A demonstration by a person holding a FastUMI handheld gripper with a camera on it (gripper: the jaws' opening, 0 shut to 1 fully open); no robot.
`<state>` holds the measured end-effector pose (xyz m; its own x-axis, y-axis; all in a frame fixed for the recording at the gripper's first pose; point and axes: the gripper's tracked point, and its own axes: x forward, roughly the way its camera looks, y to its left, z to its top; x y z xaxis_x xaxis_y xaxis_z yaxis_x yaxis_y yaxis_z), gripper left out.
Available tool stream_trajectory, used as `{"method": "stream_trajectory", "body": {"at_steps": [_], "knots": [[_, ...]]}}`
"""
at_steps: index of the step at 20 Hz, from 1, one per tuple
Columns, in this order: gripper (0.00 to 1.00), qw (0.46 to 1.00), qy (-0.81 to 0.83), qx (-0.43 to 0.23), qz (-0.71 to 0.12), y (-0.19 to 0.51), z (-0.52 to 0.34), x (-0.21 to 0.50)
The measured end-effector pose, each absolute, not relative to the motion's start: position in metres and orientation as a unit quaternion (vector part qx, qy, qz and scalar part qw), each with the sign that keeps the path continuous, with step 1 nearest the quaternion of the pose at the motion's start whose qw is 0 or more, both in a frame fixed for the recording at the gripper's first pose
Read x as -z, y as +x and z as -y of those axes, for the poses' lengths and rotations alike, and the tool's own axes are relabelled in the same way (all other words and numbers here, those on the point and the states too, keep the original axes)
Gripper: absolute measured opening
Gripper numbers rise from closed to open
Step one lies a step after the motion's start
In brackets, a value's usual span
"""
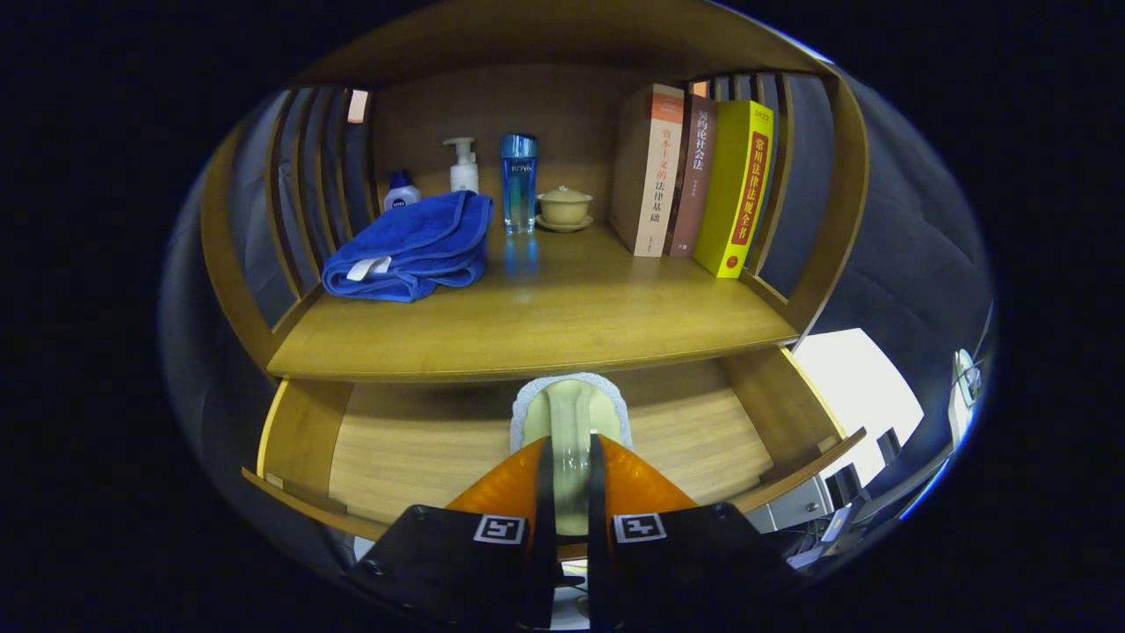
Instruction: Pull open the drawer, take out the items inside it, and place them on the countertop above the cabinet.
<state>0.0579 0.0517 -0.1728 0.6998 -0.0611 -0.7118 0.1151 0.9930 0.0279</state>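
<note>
The wooden drawer (pixel 413 448) stands pulled open under the countertop (pixel 545 325). My gripper (pixel 571 444) is over the middle of the drawer, shut on the handle of a pale green brush (pixel 571 406) with a grey-white rim. The brush head points away from me and reaches up to the countertop's front edge. Whether the brush still touches the drawer floor I cannot tell. The drawer floor on both sides of the brush is bare wood.
On the countertop lie a folded blue towel (pixel 409 248) at the left, two white bottles (pixel 463 167), a tall blue bottle (pixel 518 183) and a small lidded cup (pixel 563 207) at the back. Three upright books (pixel 694 180) stand at the right. Slatted side rails (pixel 303 193) enclose the shelf.
</note>
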Motion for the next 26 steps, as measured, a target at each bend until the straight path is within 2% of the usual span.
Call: {"method": "stream_trajectory", "body": {"at_steps": [8, 14, 20, 26], "knots": [[0.23, 0.947, 0.040, 0.045, -0.316, 0.055, -0.051, 0.129], [0.23, 0.953, 0.010, 0.047, -0.300, 0.095, -0.044, 0.092], [0.23, 0.953, 0.018, 0.041, -0.301, 0.157, -0.035, 0.098], [0.23, 0.939, 0.034, 0.021, -0.340, 0.197, -0.042, 0.137]]}}
